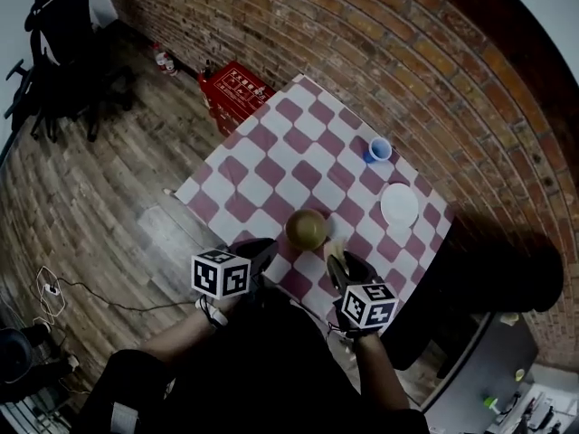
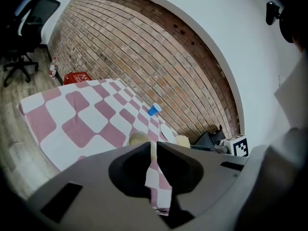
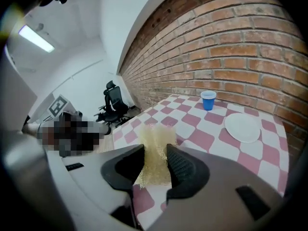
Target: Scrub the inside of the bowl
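1. Both grippers hang over the near edge of the table's pink-and-white checked cloth (image 1: 271, 165), and the bowl (image 1: 308, 230) stands between them.
2. We see the bowl, a yellowish-green thing, upright on the cloth near the table's near edge, with neither gripper touching it.
3. The left gripper (image 1: 264, 247) sits at 8 o'clock of the bowl. Its own view shows the left gripper (image 2: 154, 146) with its 2 jaws drawn together and nothing between them, and the bowl (image 2: 138, 138) just beyond their tips.
4. The right gripper (image 1: 339, 262) sits at about 4 o'clock of the bowl. In its own view the right gripper (image 3: 155, 148) has its jaws clamped on a coarse yellow sponge (image 3: 156, 153), which sticks out past the tips.
5. From the head view, the sponge (image 1: 335, 250) lies close beside the bowl's rim; we cannot tell whether it touches.
6. Also on the cloth are 1 blue cup (image 1: 380, 149) at 1 o'clock of the bowl and 1 white plate (image 1: 399, 205) at about 2 o'clock, both well apart from it.
7. At 11 o'clock of the table, a red box (image 1: 237, 89) stands on the floor by the brick wall (image 1: 380, 52).
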### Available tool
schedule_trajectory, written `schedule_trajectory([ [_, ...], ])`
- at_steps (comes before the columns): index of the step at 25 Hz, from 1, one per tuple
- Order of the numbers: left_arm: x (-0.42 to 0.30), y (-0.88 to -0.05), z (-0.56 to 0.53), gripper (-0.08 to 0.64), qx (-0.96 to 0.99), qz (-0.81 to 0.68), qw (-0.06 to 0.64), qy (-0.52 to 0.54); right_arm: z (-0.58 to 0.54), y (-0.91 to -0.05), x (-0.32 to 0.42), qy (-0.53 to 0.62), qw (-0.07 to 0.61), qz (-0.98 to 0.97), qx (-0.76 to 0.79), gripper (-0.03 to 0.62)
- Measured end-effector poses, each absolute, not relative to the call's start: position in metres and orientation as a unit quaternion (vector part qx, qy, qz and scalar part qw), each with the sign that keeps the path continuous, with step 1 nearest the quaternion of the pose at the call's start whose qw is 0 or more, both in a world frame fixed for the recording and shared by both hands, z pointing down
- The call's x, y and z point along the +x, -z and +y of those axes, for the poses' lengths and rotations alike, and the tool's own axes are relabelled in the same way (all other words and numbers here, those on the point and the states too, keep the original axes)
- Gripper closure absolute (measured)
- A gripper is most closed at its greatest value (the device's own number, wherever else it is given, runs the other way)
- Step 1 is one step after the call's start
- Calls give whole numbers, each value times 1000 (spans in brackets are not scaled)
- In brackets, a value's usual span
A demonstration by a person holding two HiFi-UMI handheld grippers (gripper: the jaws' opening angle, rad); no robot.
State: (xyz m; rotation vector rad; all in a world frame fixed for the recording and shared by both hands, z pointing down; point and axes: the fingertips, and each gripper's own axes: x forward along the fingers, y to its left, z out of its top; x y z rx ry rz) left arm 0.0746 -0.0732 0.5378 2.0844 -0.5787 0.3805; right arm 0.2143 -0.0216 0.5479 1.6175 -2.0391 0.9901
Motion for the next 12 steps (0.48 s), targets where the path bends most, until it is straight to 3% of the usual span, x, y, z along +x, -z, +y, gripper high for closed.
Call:
schedule_trajectory([
  [12,99,-589,-87,512,842,-243,435,-207,-48,-585,191,-255,394,-758,453,437],
])
